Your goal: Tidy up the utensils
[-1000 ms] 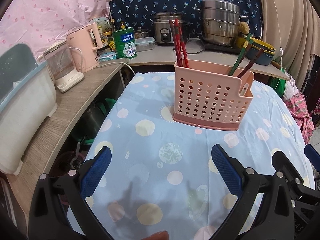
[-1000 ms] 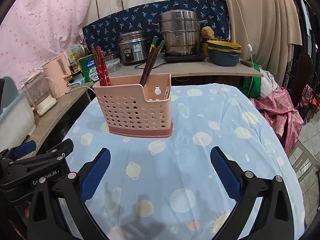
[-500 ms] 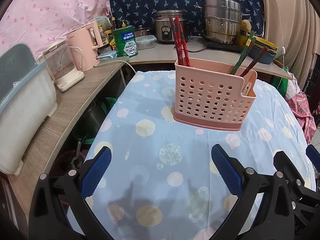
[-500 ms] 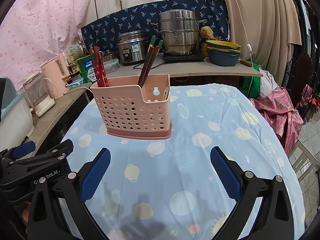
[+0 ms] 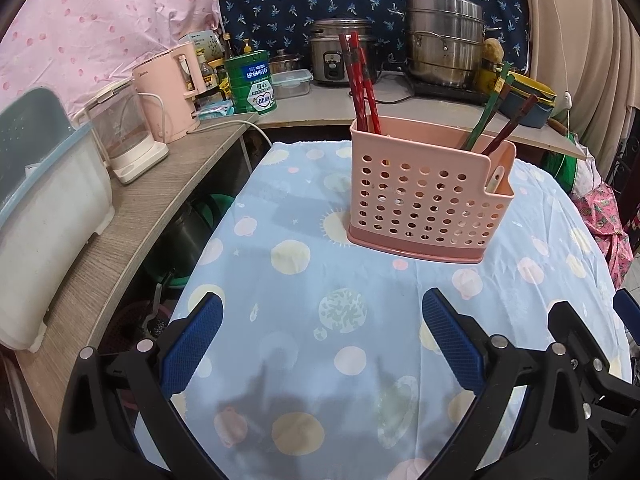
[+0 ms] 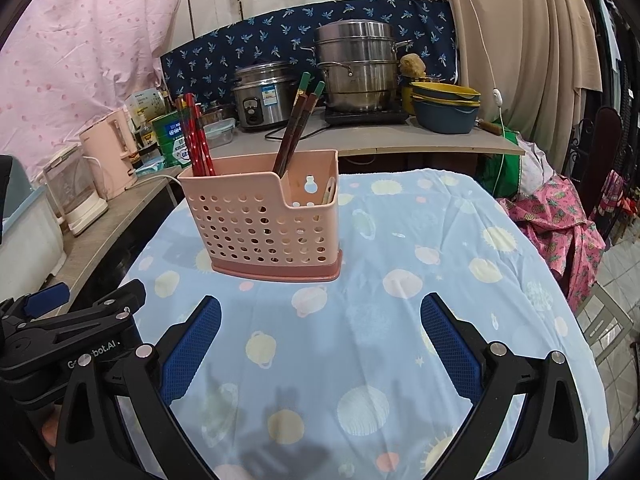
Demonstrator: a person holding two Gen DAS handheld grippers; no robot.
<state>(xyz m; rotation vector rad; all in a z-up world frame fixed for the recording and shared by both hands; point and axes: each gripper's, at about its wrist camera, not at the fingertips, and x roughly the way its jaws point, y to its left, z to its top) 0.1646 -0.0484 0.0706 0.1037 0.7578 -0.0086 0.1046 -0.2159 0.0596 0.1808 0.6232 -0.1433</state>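
A pink perforated utensil holder (image 5: 428, 196) stands on the blue patterned tablecloth (image 5: 320, 320); it also shows in the right wrist view (image 6: 266, 220). Red chopsticks (image 5: 360, 84) stand in its left end, also in the right wrist view (image 6: 196, 140). Green-tipped dark chopsticks (image 5: 496, 120) lean at its right, also in the right wrist view (image 6: 298, 128). A pale utensil (image 5: 495, 178) sits in its low side pocket. My left gripper (image 5: 320, 344) is open and empty, short of the holder. My right gripper (image 6: 320, 344) is open and empty beside it.
A wooden counter (image 5: 132, 216) runs along the left with a white bin (image 5: 48, 216), a clear kettle (image 5: 124, 136) and a pink kettle (image 5: 170, 92). At the back stand a rice cooker (image 5: 340, 52), a steel steamer pot (image 5: 444, 40) and stacked bowls (image 6: 446, 108).
Both views have shifted slightly: the holder sits a little lower in each frame. Both grippers stay open and empty.
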